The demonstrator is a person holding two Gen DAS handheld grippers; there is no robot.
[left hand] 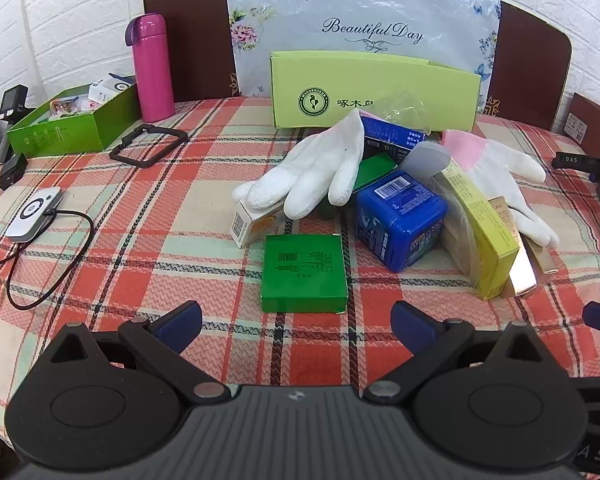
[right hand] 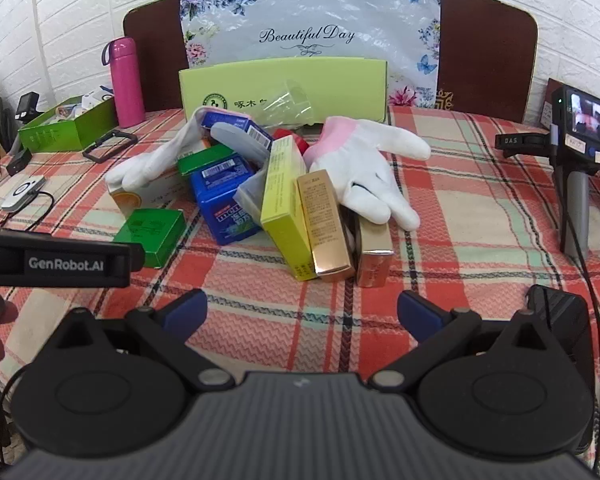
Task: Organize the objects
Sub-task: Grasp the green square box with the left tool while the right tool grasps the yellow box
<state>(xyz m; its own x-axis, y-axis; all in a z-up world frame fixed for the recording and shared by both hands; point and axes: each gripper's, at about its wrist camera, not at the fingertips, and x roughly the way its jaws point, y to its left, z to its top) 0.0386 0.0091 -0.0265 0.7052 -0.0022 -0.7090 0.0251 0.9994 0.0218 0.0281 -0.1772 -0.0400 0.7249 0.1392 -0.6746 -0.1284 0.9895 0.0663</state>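
**Right now the flat green box sits straight ahead of your left jaws**

Your left gripper point(left hand: 296, 322) has its jaws wide apart and empty. The flat green cardboard box point(left hand: 304, 274) lies on the checked tabletop point(left hand: 140, 220), just in front of them, at the near edge of the pile. Your right gripper point(right hand: 302, 314) is wide apart and empty too, but the box lies off to its left, so I think your left hand is nearer.

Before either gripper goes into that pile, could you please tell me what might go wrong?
1. The yellow box and gold box lean on the pile; pulling one could topple the others.
2. A glove drapes over several boxes, so open fingers may snag it and drag them.
3. The clear cup on top is hard to see and could roll off.
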